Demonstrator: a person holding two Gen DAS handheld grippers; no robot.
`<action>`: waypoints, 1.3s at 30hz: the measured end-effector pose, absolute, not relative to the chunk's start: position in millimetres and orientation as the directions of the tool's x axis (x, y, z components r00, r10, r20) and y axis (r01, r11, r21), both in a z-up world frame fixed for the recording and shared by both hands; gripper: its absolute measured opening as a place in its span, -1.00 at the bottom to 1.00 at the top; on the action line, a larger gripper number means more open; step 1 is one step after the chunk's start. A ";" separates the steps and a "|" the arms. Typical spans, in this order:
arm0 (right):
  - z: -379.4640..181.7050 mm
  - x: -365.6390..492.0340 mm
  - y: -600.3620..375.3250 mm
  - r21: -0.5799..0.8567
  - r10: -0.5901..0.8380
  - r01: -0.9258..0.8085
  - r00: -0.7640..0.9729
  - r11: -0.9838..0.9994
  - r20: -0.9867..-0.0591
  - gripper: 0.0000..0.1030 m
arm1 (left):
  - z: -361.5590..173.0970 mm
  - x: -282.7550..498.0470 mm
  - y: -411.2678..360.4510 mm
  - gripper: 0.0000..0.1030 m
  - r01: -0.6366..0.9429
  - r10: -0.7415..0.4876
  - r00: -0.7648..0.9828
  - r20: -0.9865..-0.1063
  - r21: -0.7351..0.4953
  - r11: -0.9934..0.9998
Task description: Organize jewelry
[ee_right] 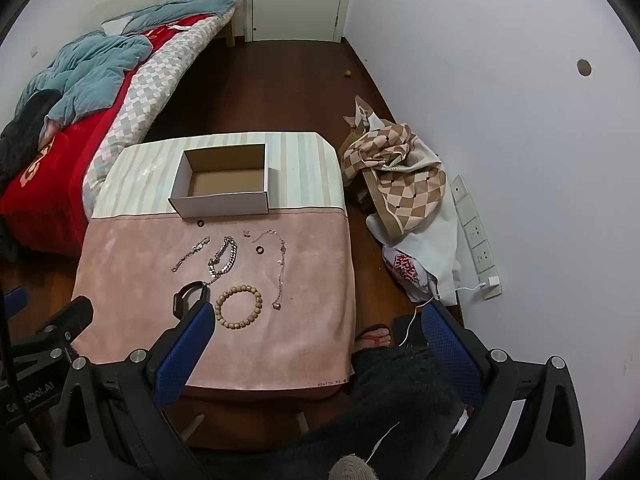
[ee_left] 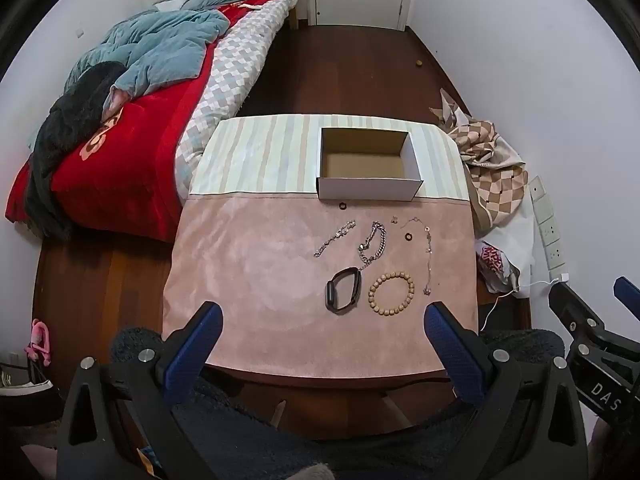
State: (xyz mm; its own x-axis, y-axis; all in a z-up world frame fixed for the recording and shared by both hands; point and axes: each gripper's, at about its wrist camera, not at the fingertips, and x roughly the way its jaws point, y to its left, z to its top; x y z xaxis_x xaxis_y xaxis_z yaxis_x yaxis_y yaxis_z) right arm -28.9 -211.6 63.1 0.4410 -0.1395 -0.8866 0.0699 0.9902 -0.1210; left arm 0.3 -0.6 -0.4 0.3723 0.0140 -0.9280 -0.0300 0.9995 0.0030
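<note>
Left wrist view shows the bench (ee_left: 248, 280) with one open box (ee_left: 368, 168) at its far side. Before the box lie one wooden bead bracelet (ee_left: 391, 294), one black band (ee_left: 344, 290), three chains, of which the thin chain (ee_left: 428, 256) runs lengthwise toward the box, and two small dark rings. Left tongs (ee_left: 324, 344) and right tongs (ee_right: 316, 340) both stand wide, holding nothing.
</note>
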 end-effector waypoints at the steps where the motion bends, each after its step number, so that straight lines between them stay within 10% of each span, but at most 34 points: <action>1: 63.1 -29.0 -211.9 -0.120 -0.140 0.072 0.442 0.990 -0.886 1.00 | -0.9 0.8 -0.6 1.00 -0.031 0.015 0.370 -0.929 0.003 0.999; 39: 64.8 -27.6 -215.5 -0.128 -0.150 0.080 0.426 0.989 -0.892 1.00 | 6.3 -0.6 -2.6 1.00 -0.026 0.013 0.387 -0.922 0.003 1.000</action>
